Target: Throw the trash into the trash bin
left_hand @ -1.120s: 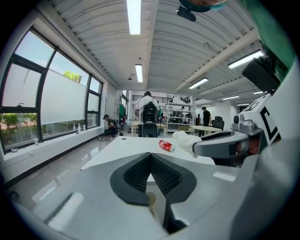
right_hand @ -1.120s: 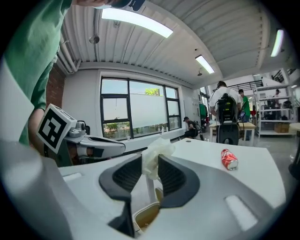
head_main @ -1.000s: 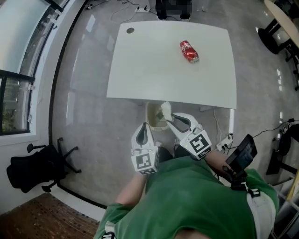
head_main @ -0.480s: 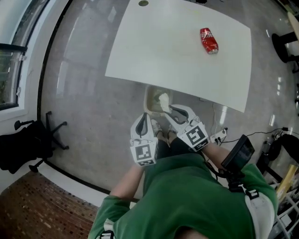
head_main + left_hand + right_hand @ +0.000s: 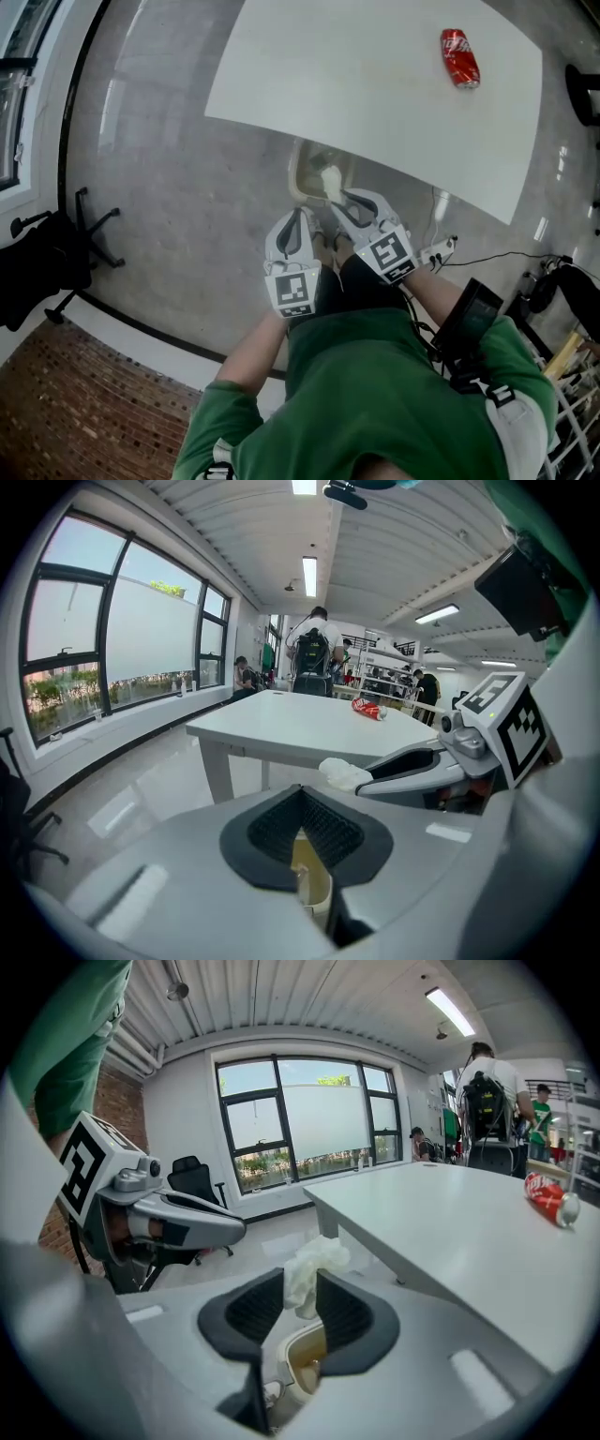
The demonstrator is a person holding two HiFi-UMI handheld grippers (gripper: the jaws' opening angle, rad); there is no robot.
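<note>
A person in a green shirt stood bent over by a white table and held a gripper in each hand. The right gripper had its two jaws squeezed on a white ball of paper. The paper stuck up past the tips of the jaws, all crumpled. Seen from above, the paper hung right over the open top of the trash bin. It was not in the bin yet.

The trash bin was a pale one. It stood on the grey floor at the near edge of the table, partly under it. Through the gap behind the right gripper's jaws I could see the bin's open mouth down below.

The left gripper was just beside the right one, on its left. Its jaws were pressed together at the tips, and nothing was held between them. It pointed down toward the bin too.

A red can lay on its side on the table, far from both grippers. A black office chair stood by the window wall, well apart from the table. On the far side of the table some people stood, and one wore a backpack.
</note>
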